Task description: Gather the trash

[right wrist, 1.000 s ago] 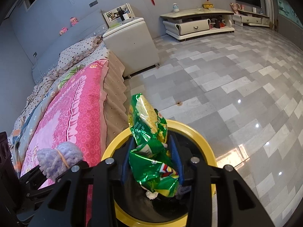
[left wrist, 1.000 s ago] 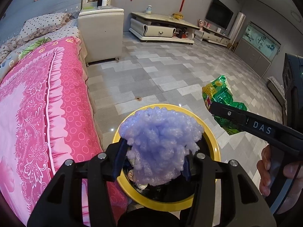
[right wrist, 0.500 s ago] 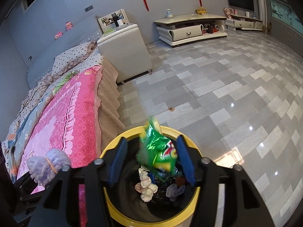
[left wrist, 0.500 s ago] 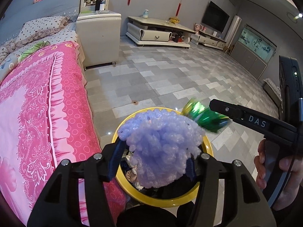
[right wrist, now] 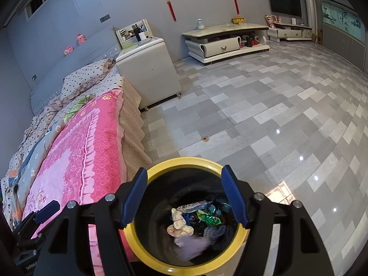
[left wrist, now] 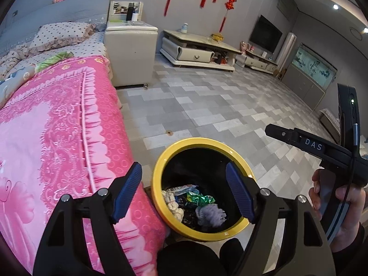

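A black bin with a yellow rim point(left wrist: 158, 165) point(right wrist: 184, 161) stands on the floor beside the bed. Inside lie a purple foam wad point(left wrist: 210, 215) point(right wrist: 195, 245), a green snack bag point(left wrist: 200, 200) point(right wrist: 208, 218) and other scraps. My left gripper point(left wrist: 184, 191) hovers above the bin, its jaws opening with nothing between them. My right gripper point(right wrist: 185, 195) also hangs over the bin, jaws opening and empty. In the left wrist view the right gripper's finger point(left wrist: 296, 138) reaches in from the right, with a hand point(left wrist: 340, 200) on its handle.
A bed with a pink cover point(left wrist: 53, 138) point(right wrist: 76, 161) borders the bin on the left. A cream nightstand point(left wrist: 131, 53) point(right wrist: 149, 78) stands past the bed. A low TV cabinet point(left wrist: 197, 53) point(right wrist: 225, 41) lines the far wall across the grey tiled floor point(right wrist: 276, 115).
Both grippers opened and rose. The purple foam wad fell from the left one and the green snack bag from the right one into the bin.
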A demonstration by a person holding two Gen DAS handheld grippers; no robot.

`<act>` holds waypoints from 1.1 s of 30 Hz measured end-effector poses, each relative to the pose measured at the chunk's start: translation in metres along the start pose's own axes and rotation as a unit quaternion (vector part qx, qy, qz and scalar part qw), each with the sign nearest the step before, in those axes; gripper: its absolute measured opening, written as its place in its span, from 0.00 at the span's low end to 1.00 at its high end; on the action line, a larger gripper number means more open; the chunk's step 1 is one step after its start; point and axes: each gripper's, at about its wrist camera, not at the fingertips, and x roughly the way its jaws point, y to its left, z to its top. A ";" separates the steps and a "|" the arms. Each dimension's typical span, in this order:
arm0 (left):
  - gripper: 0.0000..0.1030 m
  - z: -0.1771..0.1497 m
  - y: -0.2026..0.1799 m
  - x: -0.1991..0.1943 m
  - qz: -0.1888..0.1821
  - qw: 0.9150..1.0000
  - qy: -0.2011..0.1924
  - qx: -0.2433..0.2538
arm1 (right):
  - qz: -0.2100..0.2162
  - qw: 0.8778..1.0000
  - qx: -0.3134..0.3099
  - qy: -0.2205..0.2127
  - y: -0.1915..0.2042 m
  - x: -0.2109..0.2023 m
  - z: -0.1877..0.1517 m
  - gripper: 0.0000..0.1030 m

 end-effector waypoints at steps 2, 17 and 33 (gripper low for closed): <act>0.70 -0.001 0.012 -0.012 0.008 1.000 -0.008 -0.008 | 0.011 1.000 -0.009 0.001 0.012 -0.003 -0.001 0.64; 0.71 -0.023 0.121 -0.119 0.106 0.989 -0.076 -0.067 | 0.108 0.989 -0.102 0.008 0.143 -0.020 -0.025 0.76; 0.91 -0.068 0.171 -0.241 0.227 0.954 -0.181 -0.069 | 0.177 0.960 -0.191 -0.100 0.251 -0.090 -0.072 0.92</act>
